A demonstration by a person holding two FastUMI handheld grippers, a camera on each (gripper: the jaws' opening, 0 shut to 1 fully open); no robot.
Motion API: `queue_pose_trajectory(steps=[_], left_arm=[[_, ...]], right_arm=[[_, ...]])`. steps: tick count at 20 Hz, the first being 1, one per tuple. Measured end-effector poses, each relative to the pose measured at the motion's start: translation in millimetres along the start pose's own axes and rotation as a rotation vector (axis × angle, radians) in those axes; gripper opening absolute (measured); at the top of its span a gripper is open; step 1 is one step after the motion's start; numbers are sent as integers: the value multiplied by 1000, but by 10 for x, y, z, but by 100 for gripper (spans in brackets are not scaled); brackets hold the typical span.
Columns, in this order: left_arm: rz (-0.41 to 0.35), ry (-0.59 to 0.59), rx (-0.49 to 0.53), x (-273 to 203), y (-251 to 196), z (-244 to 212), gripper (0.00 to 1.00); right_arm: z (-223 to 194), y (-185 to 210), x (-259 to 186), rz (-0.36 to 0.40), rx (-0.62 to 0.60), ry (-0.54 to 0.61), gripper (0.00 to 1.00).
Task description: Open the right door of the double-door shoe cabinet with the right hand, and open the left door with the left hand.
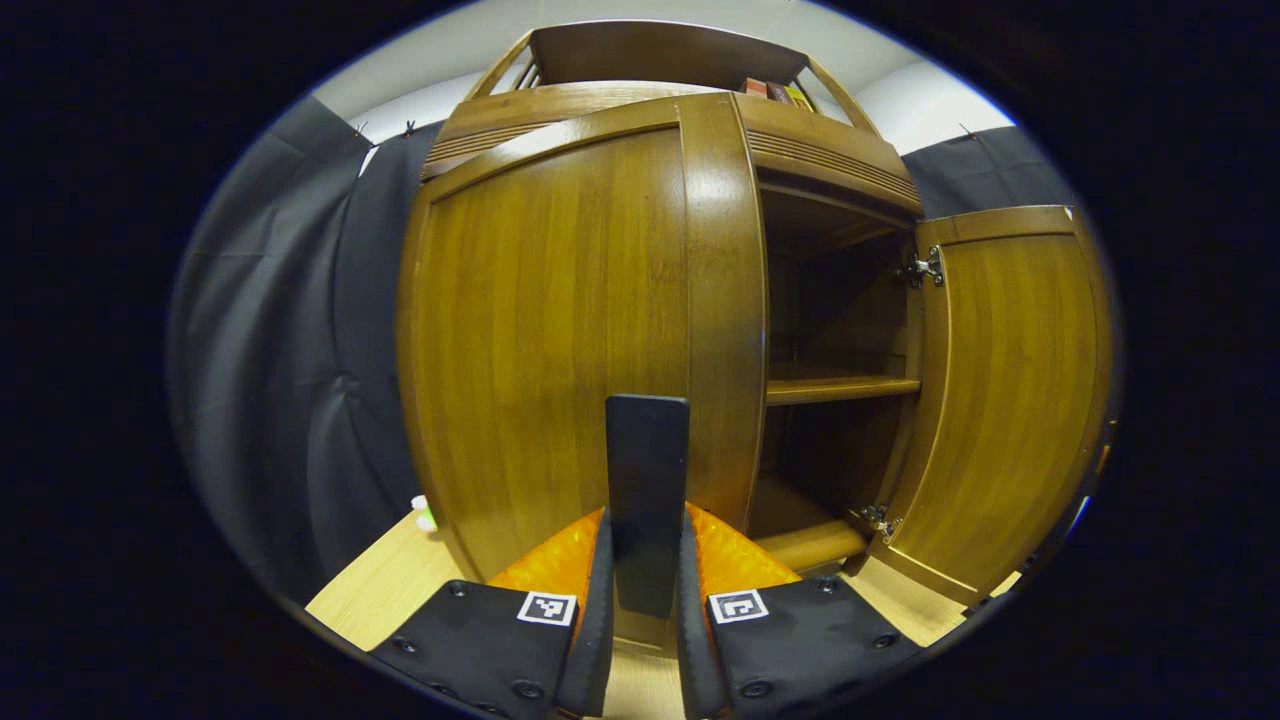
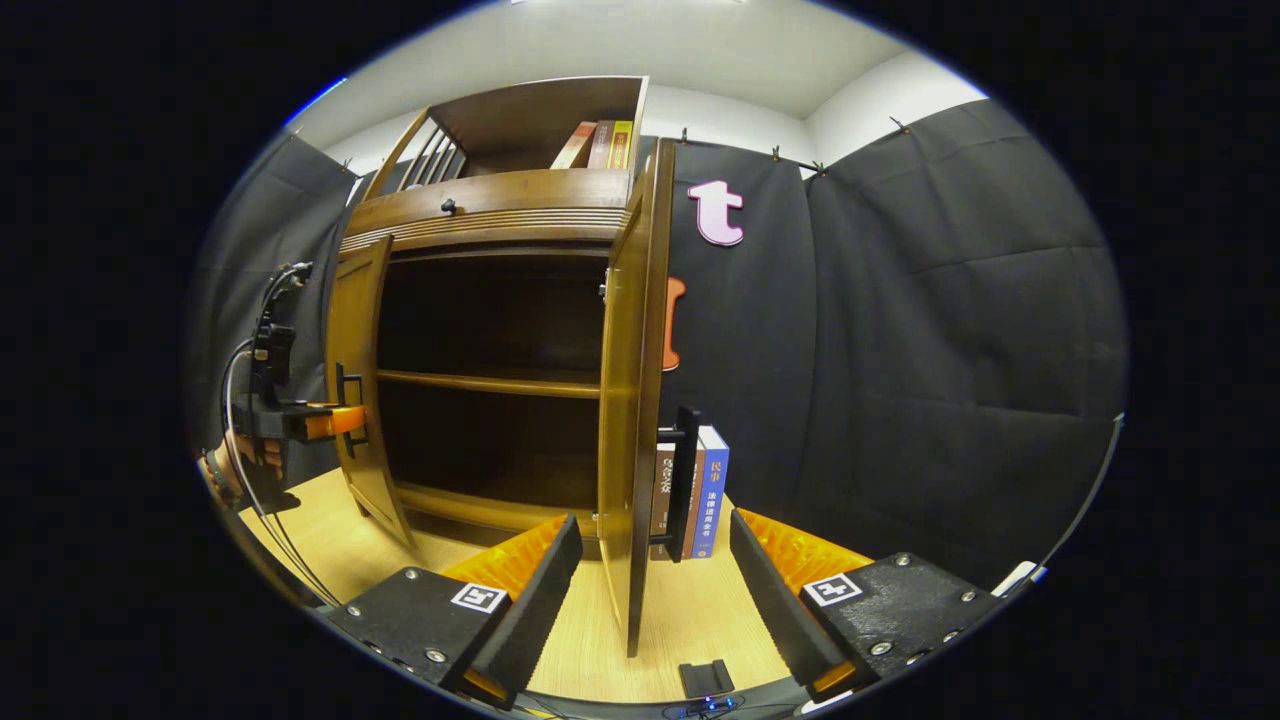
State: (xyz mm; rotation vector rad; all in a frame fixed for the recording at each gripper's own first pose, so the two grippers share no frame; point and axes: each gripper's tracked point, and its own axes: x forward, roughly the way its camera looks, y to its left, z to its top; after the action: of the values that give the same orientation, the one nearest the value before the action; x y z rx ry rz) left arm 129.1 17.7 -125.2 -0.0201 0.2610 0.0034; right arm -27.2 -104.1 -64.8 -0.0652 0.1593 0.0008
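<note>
On the wooden floor (image 2: 690, 620), the cabinet (image 2: 500, 200) is standing with both doors swung out. Left gripper (image 1: 646, 560) is clamping both fingers on the left door's (image 1: 560, 340) handle (image 1: 646, 480) — jaws nearly closed. Right gripper (image 2: 655, 560) is holding its jaws wide apart, gripping nothing — the right door (image 2: 630, 400), edge-on, and its handle (image 2: 683, 480) are sitting between its fingers, untouched.
</note>
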Motion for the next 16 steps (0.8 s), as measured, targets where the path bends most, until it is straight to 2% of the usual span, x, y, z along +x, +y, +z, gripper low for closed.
queue_pose_trajectory(steps=[7, 8, 9, 12, 13, 14, 15, 16], left_arm=[[77, -12, 16, -545, 397, -1, 33], [93, -16, 14, -607, 463, 4, 34], [111, -17, 12, -674, 530, -10, 34], [164, -17, 16, -826, 738, -36, 33], [178, -18, 16, -852, 784, -34, 33], [186, -18, 15, -880, 798, -25, 31], [197, -16, 33, -910, 859, -25, 24], [209, -17, 64, -960, 954, -53, 23]], right_arm=[[27, 114, 62, 22, 10, -6, 92], [34, 138, 69, 31, 19, -7, 100], [38, 148, 82, 35, 28, -9, 92], [12, 225, 128, 44, 50, -9, 92], [-7, 236, 104, 46, 51, -9, 100], [-11, 249, 110, 46, 49, -10, 92], [1, 266, 126, 47, 46, -9, 100], [9, 286, 130, 48, 44, -7, 100]])
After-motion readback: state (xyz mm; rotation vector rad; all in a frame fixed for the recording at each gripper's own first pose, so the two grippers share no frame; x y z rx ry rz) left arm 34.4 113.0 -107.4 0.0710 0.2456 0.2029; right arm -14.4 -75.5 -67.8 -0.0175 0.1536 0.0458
